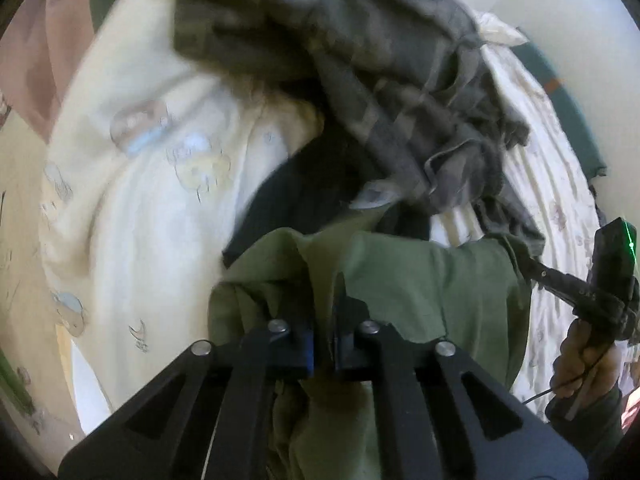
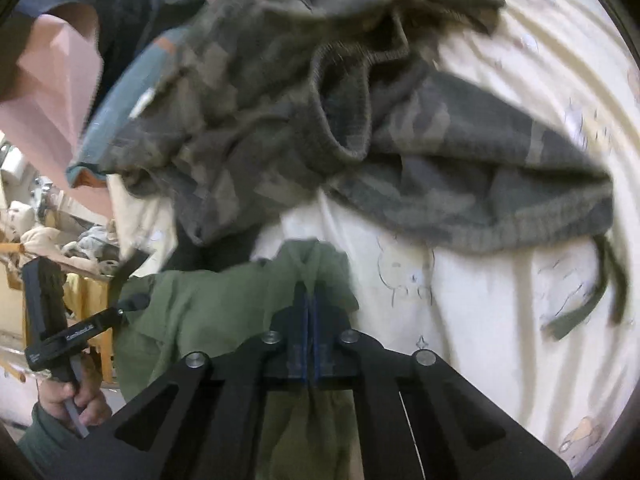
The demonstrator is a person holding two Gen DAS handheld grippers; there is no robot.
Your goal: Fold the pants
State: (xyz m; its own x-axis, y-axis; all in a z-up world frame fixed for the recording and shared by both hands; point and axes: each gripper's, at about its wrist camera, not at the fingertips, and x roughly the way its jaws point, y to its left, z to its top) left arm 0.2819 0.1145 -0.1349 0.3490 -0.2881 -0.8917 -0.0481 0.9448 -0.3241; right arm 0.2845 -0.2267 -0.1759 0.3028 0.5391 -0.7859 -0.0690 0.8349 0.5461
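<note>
Olive green pants (image 1: 420, 276) hang between my two grippers above a cream printed bedsheet (image 1: 140, 208). My left gripper (image 1: 324, 312) is shut on one edge of the green cloth, which drapes over its fingers. My right gripper (image 2: 310, 308) is shut on the other edge of the green pants (image 2: 192, 312). The right gripper also shows at the right edge of the left wrist view (image 1: 532, 268), pinching the cloth. The left gripper shows at the left of the right wrist view (image 2: 132, 304).
A grey camouflage garment (image 2: 360, 120) with a drawstring lies crumpled on the sheet (image 2: 500, 320) beyond the pants; it also shows in the left wrist view (image 1: 380, 60). A dark garment (image 1: 304, 196) lies under it. A pink and a teal cloth (image 2: 60, 92) lie at the left.
</note>
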